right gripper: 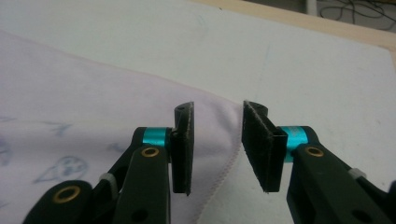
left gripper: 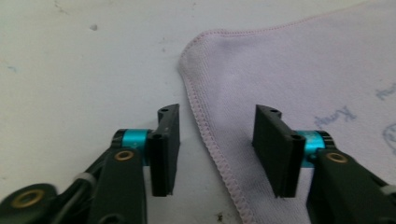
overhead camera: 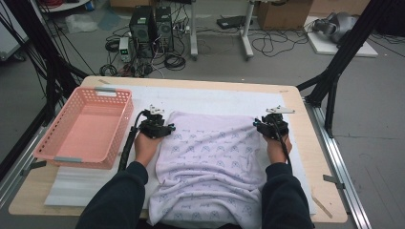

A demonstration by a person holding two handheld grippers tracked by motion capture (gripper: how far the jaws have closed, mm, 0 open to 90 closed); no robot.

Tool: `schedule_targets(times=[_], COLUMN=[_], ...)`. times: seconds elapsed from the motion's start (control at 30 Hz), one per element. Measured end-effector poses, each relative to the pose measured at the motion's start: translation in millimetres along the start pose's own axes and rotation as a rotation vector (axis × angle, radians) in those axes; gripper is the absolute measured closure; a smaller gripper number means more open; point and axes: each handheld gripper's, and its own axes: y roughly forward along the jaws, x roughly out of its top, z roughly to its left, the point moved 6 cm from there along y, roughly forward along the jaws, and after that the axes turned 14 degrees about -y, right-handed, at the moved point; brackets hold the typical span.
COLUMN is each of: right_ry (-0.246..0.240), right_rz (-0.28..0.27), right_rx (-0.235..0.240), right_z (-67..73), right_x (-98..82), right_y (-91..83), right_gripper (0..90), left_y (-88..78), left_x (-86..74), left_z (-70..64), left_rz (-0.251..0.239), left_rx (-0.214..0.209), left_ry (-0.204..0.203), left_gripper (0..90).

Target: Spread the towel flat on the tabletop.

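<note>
Two tools, left tool (overhead camera: pixel 168 128) and right tool (overhead camera: pixel 258 124), straddle the towel's (overhead camera: pixel 210 162) far corners, jaws apart, gripping nothing. Next step, presumably: close on both hems.

This is a lab or test room set up for recording. Beyond the far edge of the wooden counter (overhead camera: pixel 305 157), two computer towers (overhead camera: pixel 152 27) stand on a bare grey floor (overhead camera: pixel 382 124) among tangled cables (overhead camera: pixel 174 61). Black frame struts (overhead camera: pixel 341 57) rise at the counter's right side, and cardboard boxes (overhead camera: pixel 282 13) sit further back.
</note>
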Motion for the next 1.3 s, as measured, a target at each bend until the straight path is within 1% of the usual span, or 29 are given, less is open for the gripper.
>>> schedule_targets(times=[0.03,0.07,0.1,0.13,0.17,0.23,0.3,0.33,0.37,0.4,0.43,0.5,0.57,0.63,0.7,0.73,0.8,0.83,0.87,0.9,0.93,0.97,1.03,1.07,1.1,1.13,1.17,1.23,1.3], right_ry=[-0.005,-0.007,-0.018,-0.025,-0.027,-0.024,0.002,0.017,0.031,0.035,0.038,0.034,0.022,0.007,-0.025,-0.046,-0.058,-0.070,-0.093,-0.115,-0.132,-0.158,-0.225,-0.232,-0.200,-0.121,-0.069,-0.039,-0.028], right_rz=[-0.015,-0.028,-0.046,-0.061,-0.064,-0.069,-0.068,-0.074,-0.070,-0.066,-0.061,-0.049,-0.042,-0.038,-0.003,0.028,0.071,0.069,0.081,0.084,0.085,0.083,0.114,0.117,0.108,0.091,0.080,0.064,0.011], right_rx=[0.010,0.023,0.024,0.030,0.040,0.061,0.076,0.086,0.103,0.115,0.145,0.195,0.232,0.275,0.293,0.293,0.305,0.295,0.269,0.267,0.276,0.259,0.100,0.043,0.004,0.005,0.027,0.035,0.048], right_z=[1.2,3.1,4.7,6.5,8.3,11.5,12.6,12.8,14.3,15.2,17.9,24.0,33.3,43.8,52.0,56.0,60.7,60.6,59.2,57.6,55.7,52.7,41.9,37.6,32.2,27.8,25.9,23.2,23.2], right_x=[1.6,3.4,4.6,4.9,3.7,-1.3,-8.4,-12.3,-14.9,-16.7,-18.8,-19.8,-18.2,-16.1,-17.7,-20.2,-24.8,-24.5,-24.3,-24.3,-24.8,-25.1,-26.3,-27.0,-28.1,-29.4,-30.1,-29.2,-26.0], right_y=[-3.2,-7.4,-11.5,-15.1,-17.9,-22.3,-26.6,-29.3,-30.9,-31.7,-31.8,-30.1,-26.7,-21.5,-15.2,-11.2,-5.7,-5.3,-5.5,-5.6,-5.5,-4.9,-3.8,-3.4,-3.1,-3.0,-3.7,-9.5,-20.5], right_gripper=[63.4,62.8,62.9,62.9,62.9,62.9,62.8,62.4,61.5,61.3,60.3,58.8,55.7,51.2,48.9,48.3,52.0,59.4,69.2,81.2,86.5,87.5,87.8,87.4,85.6,79.0,72.9,65.1,60.1], left_y=[0.0,0.1,0.8,1.5,2.2,0.6,-1.6,-2.2,-2.0,-2.1,-2.0,-4.4,-8.4,-12.5,-17.3,-19.6,-24.3,-26.0,-27.4,-28.5,-29.9,-31.6,-34.0,-35.8,-39.3,-42.8,-45.4,-48.4,-49.7], left_x=[0.0,-0.2,0.0,1.1,4.4,13.8,23.6,24.8,24.9,24.3,24.2,24.1,24.7,25.3,23.7,22.4,17.3,14.3,11.7,9.2,6.5,3.2,-0.9,-2.7,-4.0,-4.6,-5.6,-10.9,-18.6], left_z=[-2.4,-5.1,-6.7,-7.0,-4.9,5.6,23.2,30.5,34.3,38.4,39.5,40.0,36.2,31.3,25.0,22.8,16.9,14.7,13.2,11.6,9.9,7.5,2.8,-0.7,-5.3,-8.6,-12.1,-16.0,-17.2], left_rz=[0.003,0.014,0.014,0.017,0.012,-0.046,-0.109,-0.118,-0.125,-0.125,-0.128,-0.120,-0.121,-0.115,-0.111,-0.114,-0.114,-0.108,-0.104,-0.102,-0.093,-0.083,-0.042,-0.024,-0.015,-0.026,-0.044,-0.025,-0.002], left_rx=[-0.014,-0.033,-0.018,-0.012,0.014,0.087,0.131,0.148,0.147,0.139,0.135,0.103,0.056,0.019,-0.024,-0.037,-0.062,-0.070,-0.078,-0.087,-0.101,-0.115,-0.131,-0.147,-0.159,-0.170,-0.191,-0.208,-0.218], left_ry=[-0.005,0.001,0.022,0.039,0.049,0.067,0.008,-0.016,-0.030,-0.045,-0.050,-0.074,-0.110,-0.114,-0.122,-0.113,-0.092,-0.081,-0.079,-0.082,-0.084,-0.082,-0.064,-0.051,-0.030,-0.014,-0.016,-0.006,0.003], left_gripper=[65.8,79.9,85.5,86.2,86.4,86.6,86.7,86.6,86.4,85.7,81.1,62.8,54.3,52.0,50.1,50.0,49.9,49.5,49.5,49.2,49.0,48.3,45.7,44.5,44.4,44.3,44.5,44.2,43.6])
